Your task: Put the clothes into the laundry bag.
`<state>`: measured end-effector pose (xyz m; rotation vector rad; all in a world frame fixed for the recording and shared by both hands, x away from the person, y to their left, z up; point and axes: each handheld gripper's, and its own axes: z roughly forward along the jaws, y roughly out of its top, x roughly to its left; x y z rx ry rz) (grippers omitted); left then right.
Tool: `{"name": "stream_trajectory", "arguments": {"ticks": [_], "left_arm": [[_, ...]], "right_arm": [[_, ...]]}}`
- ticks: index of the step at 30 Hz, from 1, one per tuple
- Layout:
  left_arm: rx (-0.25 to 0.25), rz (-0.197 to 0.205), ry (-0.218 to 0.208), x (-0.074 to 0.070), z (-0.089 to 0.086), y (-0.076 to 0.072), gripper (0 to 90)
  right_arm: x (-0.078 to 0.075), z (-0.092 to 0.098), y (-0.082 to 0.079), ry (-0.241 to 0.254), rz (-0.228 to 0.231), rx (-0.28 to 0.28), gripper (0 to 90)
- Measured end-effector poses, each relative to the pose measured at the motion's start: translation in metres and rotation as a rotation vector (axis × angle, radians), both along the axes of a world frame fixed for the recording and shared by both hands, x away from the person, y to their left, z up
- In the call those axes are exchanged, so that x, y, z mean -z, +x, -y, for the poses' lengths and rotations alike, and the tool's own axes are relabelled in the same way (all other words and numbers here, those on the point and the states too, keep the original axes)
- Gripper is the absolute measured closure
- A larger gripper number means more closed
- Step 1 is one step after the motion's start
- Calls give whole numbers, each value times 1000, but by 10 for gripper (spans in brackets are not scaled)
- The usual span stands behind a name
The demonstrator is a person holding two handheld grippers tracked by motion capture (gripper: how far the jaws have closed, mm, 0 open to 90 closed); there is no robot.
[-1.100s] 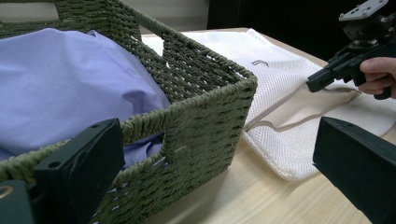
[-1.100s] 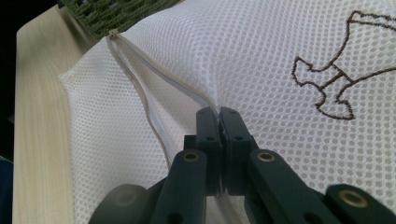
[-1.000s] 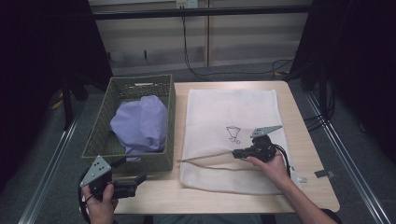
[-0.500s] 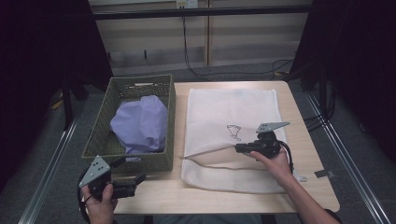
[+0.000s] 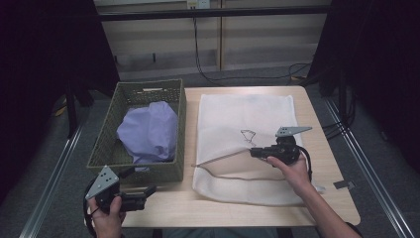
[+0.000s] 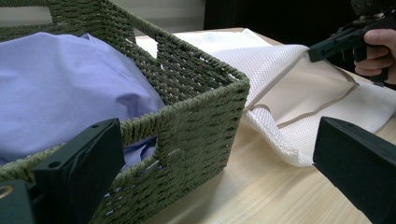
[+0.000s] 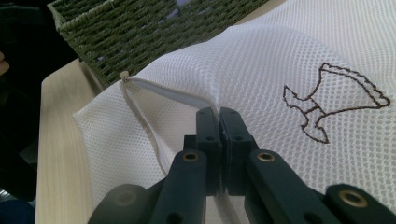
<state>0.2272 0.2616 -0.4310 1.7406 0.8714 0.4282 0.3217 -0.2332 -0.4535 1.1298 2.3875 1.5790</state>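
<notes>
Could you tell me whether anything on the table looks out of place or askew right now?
Nothing looks damaged or spilled. The one oddity is deliberate: the right gripper is shut on the top layer of the mesh bag and lifts it, so its mouth gapes toward the basket. The purple cloth lies bunched inside the basket.

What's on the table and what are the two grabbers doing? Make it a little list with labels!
table: wooden
basket: green woven, at the table's left edge
shirt: purple, bunched inside the basket
bag: white mesh, flat on the table, with a small dark stitched picture
right gripper: shut on the bag's upper edge, lifted so the mouth gapes
left gripper: open, holding nothing, near the basket's front corner
</notes>
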Motion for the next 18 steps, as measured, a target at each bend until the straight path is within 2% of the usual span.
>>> {"name": "stream_trajectory", "arguments": {"ticks": [10, 18], "left_arm": [[-5, 0, 4, 0, -1, 1, 19], [-24, 3, 6, 0, -2, 1, 19]], "right_arm": [[-9, 1, 2, 41, 20, 11, 880], [-16, -1, 6, 54, 37, 17, 883]]}}
